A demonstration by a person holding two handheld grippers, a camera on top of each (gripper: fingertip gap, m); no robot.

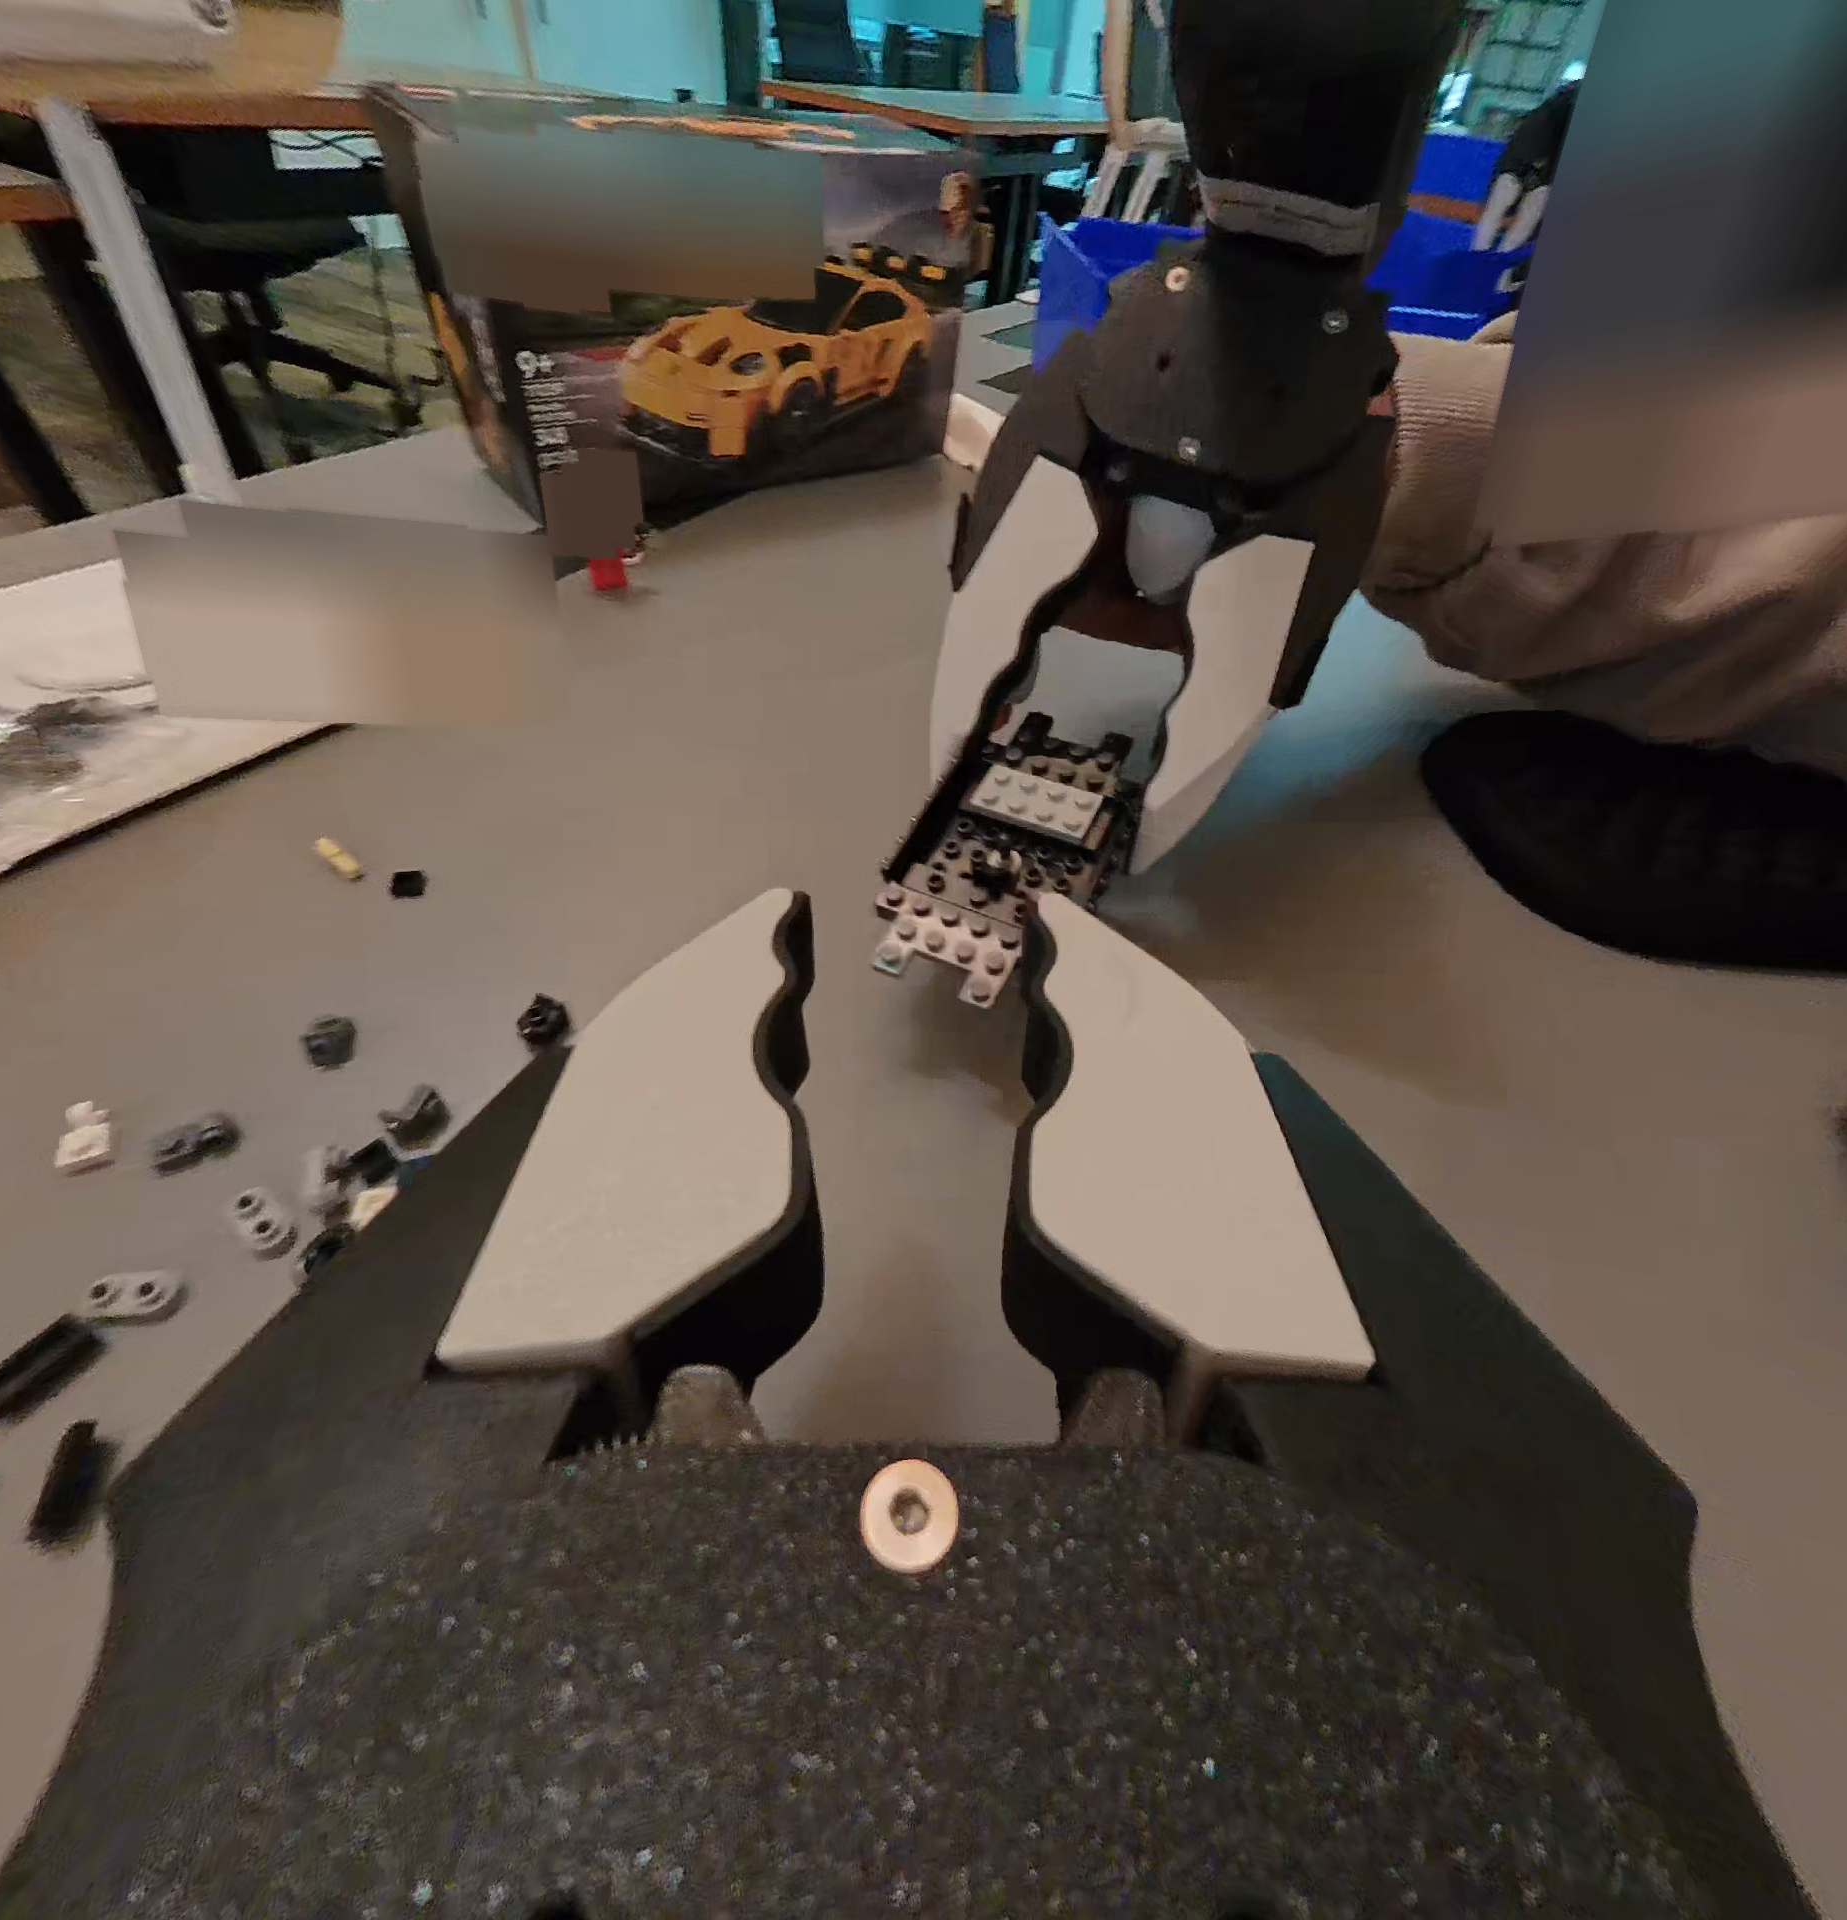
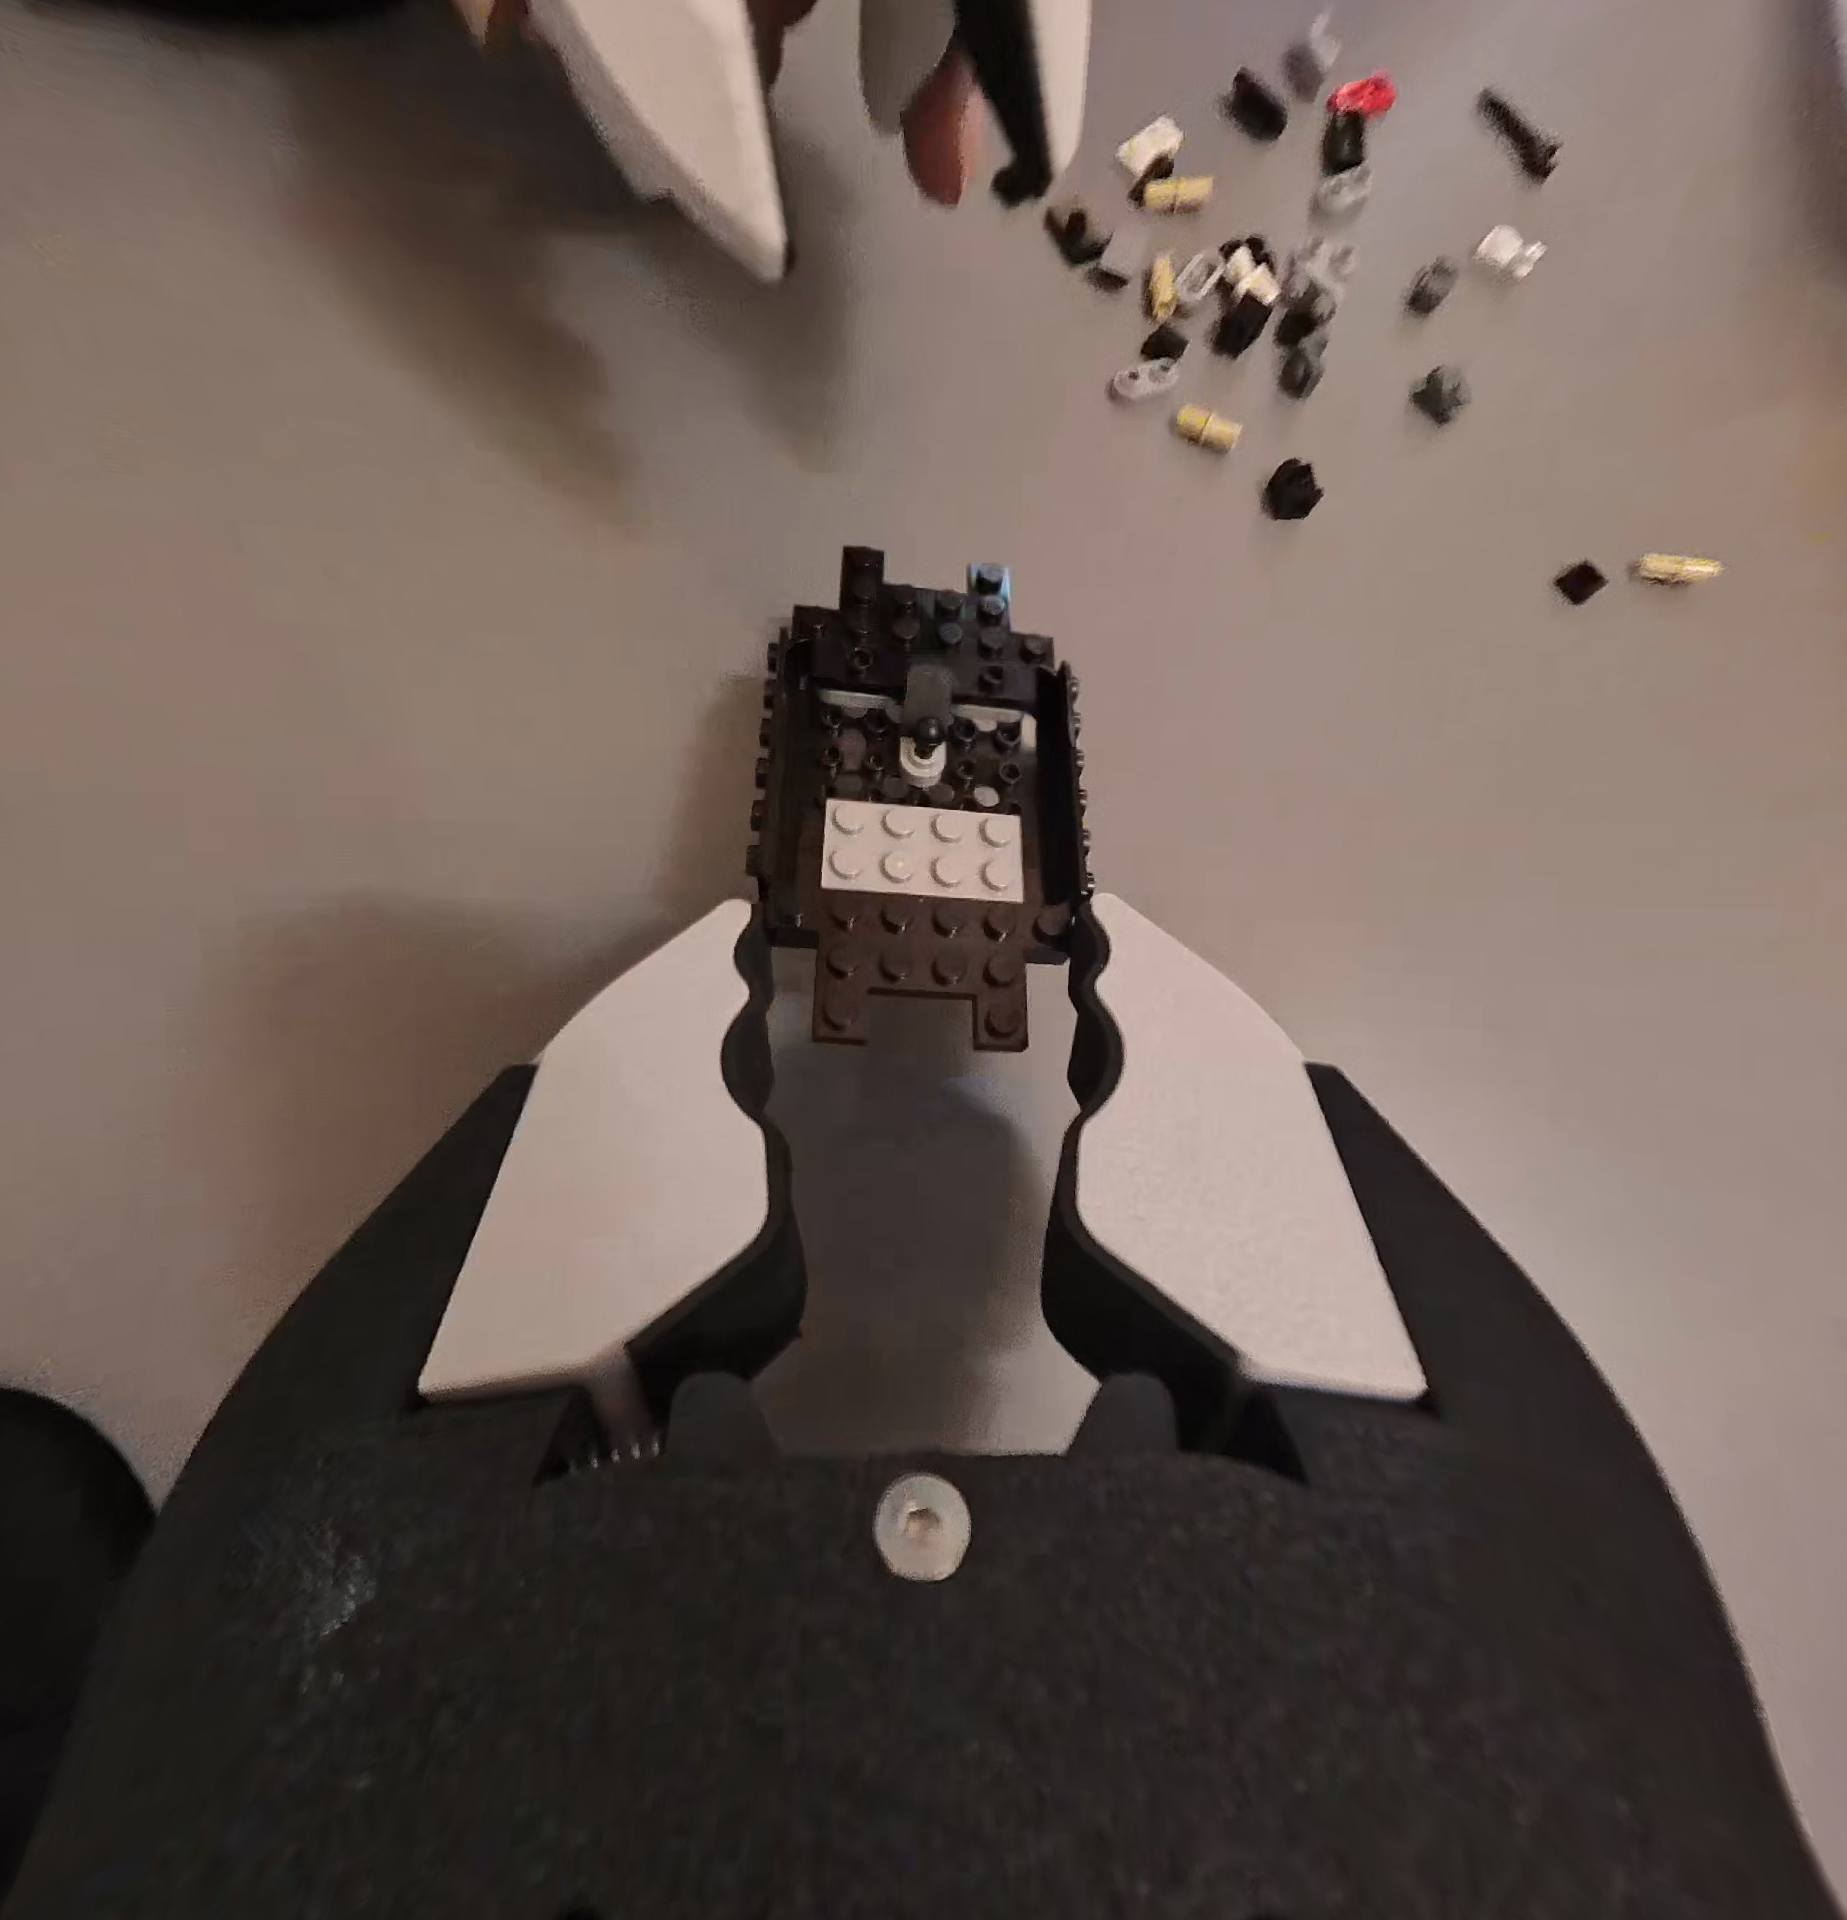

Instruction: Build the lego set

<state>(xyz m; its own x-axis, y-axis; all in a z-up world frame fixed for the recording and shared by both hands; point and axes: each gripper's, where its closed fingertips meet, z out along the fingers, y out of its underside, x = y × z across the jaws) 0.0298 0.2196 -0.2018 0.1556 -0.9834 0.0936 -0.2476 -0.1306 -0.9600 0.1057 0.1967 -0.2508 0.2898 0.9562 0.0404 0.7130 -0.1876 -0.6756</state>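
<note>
Both fingers of my right hand-held gripper pinched the half-built chassis resting on the table. My left hand-held gripper hovered partly open, empty, beside its front. Squeezing harder could have popped the side walls loose, I judged.

Bare grey table lies open to one side of the half-built chassis, while loose pieces crowd the other side. The right gripper flanks the chassis's near end; the left gripper closes off the far end. Behind the chassis, the set's box blocks the way.
</note>
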